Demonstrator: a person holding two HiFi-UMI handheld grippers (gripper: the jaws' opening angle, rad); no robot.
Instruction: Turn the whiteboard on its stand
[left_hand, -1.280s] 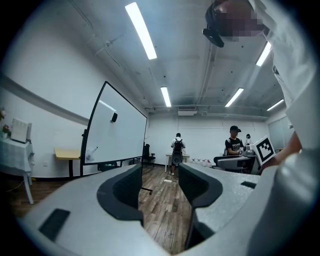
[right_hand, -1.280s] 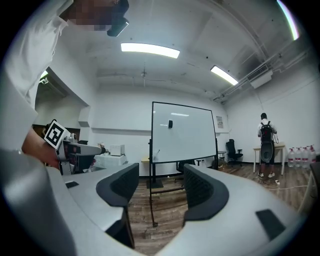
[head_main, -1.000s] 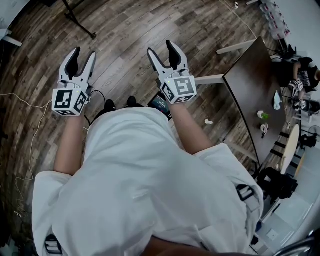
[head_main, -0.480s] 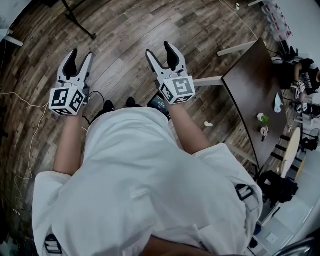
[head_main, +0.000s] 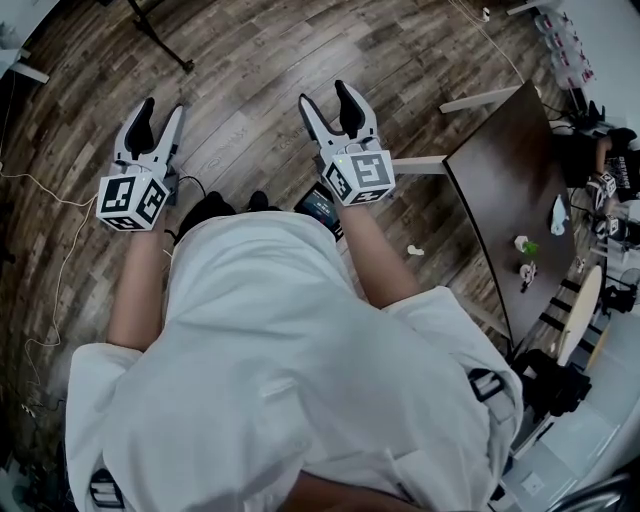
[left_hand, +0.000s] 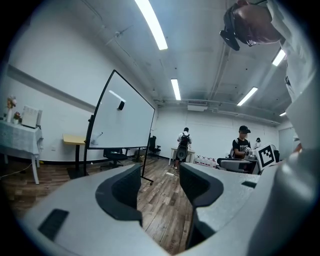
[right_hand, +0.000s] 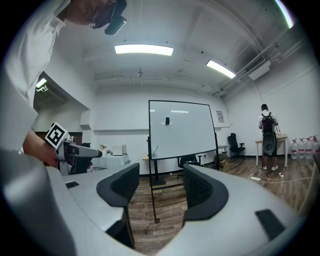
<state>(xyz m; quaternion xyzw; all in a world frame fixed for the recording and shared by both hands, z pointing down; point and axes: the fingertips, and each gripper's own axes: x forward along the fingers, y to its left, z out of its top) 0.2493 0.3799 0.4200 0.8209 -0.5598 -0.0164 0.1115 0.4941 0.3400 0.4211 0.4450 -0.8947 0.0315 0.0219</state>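
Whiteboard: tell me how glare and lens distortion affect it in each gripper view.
Left gripper view: the whiteboard is seen at a slant, with a bright streak of reflected light on it and slightly bowed edges. Right gripper view: nearly face-on, only faint reflections near its top.

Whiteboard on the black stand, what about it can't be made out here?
Right gripper view: the jaws of the right gripper cover the right leg of the white whiteboard on its black stand; the small dark object on the board is too small to identify.
Left gripper view: the board shows at a sharp slant; the jaws of the left gripper cover part of the stand's base.
Head view: the board is out of frame.
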